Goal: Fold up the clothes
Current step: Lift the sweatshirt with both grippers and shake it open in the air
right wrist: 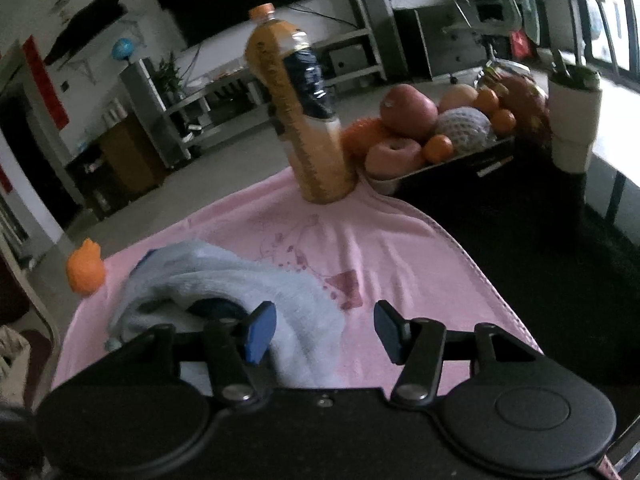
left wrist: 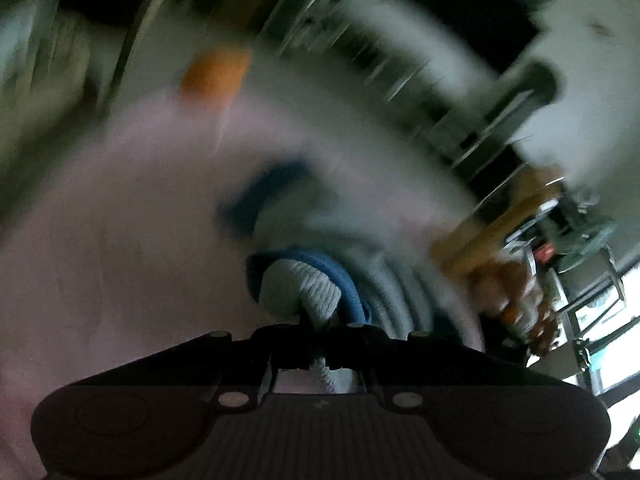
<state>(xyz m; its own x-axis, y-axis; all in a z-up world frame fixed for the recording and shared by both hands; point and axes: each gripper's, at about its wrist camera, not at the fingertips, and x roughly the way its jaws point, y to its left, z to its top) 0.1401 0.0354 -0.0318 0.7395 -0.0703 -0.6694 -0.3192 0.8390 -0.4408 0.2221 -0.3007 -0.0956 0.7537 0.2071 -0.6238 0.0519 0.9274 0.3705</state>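
Note:
A light blue knit garment (right wrist: 224, 284) with a darker blue trim lies bunched on a pink cloth (right wrist: 360, 240) that covers the table. My left gripper (left wrist: 320, 344) is shut on a fold of this garment (left wrist: 300, 292), ribbed fabric and blue band bulging out ahead of the jaws; the left wrist view is heavily motion-blurred. My right gripper (right wrist: 324, 332) is open, its blue-padded fingers (right wrist: 260, 332) spread just above the pink cloth, with the left finger against the garment's near edge.
An orange-drink bottle (right wrist: 304, 108) stands at the cloth's far edge. A tray of fruit (right wrist: 436, 124) and a white cup (right wrist: 574, 120) sit on the dark tabletop at the right. A small orange toy (right wrist: 86, 266) is at the cloth's left edge.

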